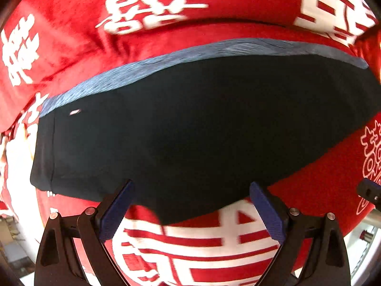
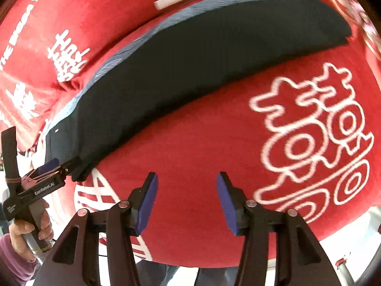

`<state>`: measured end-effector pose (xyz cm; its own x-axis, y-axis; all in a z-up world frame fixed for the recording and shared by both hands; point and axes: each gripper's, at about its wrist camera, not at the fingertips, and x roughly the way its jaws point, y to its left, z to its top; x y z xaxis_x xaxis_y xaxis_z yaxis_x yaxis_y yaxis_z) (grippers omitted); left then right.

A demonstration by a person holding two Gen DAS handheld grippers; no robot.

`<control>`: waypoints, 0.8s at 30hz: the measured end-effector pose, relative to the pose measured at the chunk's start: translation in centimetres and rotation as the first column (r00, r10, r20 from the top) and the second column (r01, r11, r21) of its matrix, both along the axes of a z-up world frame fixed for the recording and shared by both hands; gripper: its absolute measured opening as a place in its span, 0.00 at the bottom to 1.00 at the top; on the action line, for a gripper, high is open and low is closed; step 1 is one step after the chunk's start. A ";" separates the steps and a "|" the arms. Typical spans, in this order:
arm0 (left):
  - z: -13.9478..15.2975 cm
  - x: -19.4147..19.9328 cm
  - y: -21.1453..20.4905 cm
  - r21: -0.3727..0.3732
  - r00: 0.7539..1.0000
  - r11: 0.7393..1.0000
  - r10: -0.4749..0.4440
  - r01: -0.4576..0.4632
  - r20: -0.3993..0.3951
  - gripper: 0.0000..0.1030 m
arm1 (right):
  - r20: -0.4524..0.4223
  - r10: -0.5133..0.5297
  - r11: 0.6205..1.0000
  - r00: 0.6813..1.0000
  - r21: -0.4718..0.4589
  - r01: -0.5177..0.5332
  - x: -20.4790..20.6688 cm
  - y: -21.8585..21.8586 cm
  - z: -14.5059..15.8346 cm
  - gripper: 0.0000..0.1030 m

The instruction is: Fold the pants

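The pants (image 1: 202, 124) lie flat on a red blanket (image 1: 71, 35) with white characters, folded lengthwise into one long dark strip with a blue-grey band along the far edge. They stretch ahead of the left claw (image 1: 191, 190) and run off to the upper left of the right claw (image 2: 187, 181).

The left claw hangs over the near edge of the strip with its blue pads spread wide and nothing between them; the cloth below lies slack, so it is released, not gripping. In the right wrist view this same claw sits to the lower left, at the near end of the pants, with a hand (image 2: 31, 226) around its handle.

The right claw is also released: its pads stand apart over bare blanket, just in front of the pants' long near edge, holding nothing.

The lengthwise fold looks laid down and let go, which would explain why both claws are empty and clear of the cloth. Judging by the shape, the next fold would bring one end of the strip over the other, and each claw would need a fresh hold on an end.

Nothing else lies on the blanket near the pants. The blanket is soft and creased on the far side, so a pinch at the edge could catch it along with the cloth.
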<state>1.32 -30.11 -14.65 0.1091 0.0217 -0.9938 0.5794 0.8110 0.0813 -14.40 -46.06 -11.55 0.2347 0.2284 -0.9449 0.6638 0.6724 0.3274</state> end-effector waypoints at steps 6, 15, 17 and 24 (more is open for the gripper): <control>-0.1 -0.8 -4.1 0.015 0.999 0.999 -0.051 0.051 -0.005 0.95 | 0.002 -0.072 0.997 0.997 0.015 0.072 -3.3 -3.6 -0.2 0.54; 0.0 -2.8 -11.0 0.014 0.995 0.995 -0.096 0.096 0.004 0.95 | 0.028 -0.134 0.991 0.991 0.015 0.133 -6.2 -10.5 -0.9 0.54; 0.1 -3.2 -12.5 0.007 0.995 0.995 -0.099 0.099 0.008 0.95 | 0.037 -0.145 0.989 0.989 0.007 0.145 -6.6 -12.3 -1.0 0.54; 0.1 -3.1 -17.2 -0.033 0.998 0.998 -0.054 0.054 0.012 0.95 | 0.083 -0.247 0.969 0.965 -0.010 0.249 -7.4 -18.6 -1.5 0.54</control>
